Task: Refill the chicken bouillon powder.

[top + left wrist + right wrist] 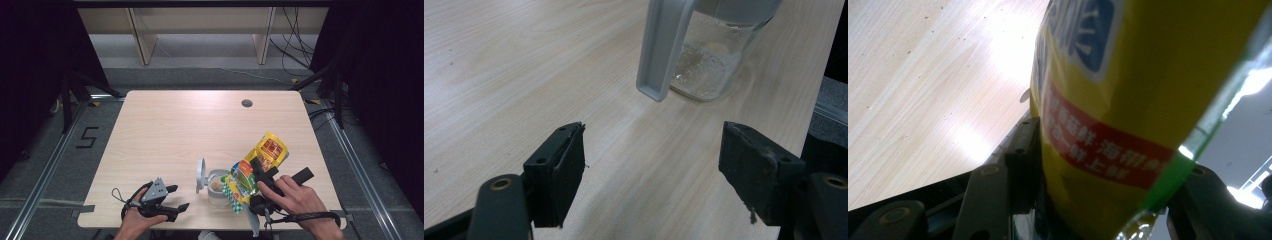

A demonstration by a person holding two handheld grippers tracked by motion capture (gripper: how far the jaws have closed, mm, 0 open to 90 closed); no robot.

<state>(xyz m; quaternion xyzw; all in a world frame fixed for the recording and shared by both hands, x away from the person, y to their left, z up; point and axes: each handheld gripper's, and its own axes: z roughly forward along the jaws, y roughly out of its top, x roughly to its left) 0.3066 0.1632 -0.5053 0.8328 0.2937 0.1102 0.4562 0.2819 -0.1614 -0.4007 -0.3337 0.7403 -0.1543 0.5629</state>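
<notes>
A clear glass jar (217, 187) with a grey flip lid (200, 175) standing open sits near the table's front edge, with pale contents in its bottom (704, 70). My right gripper (257, 172) is shut on a yellow snack bag (257, 165), tilted with its lower end over the jar's mouth. The bag (1128, 110) sits between the right jaws, showing a red band with white print. My left gripper (177, 197) rests open near the front left of the jar. Nothing sits between its fingers (559, 175), which point toward the jar's hanging lid (664, 45).
The light wooden table (165, 130) has a round cable hole (247, 103) at its back right. Wooden shelf legs and cables stand on the floor beyond the far edge. A "5" mark (87, 136) lies on the floor to the left.
</notes>
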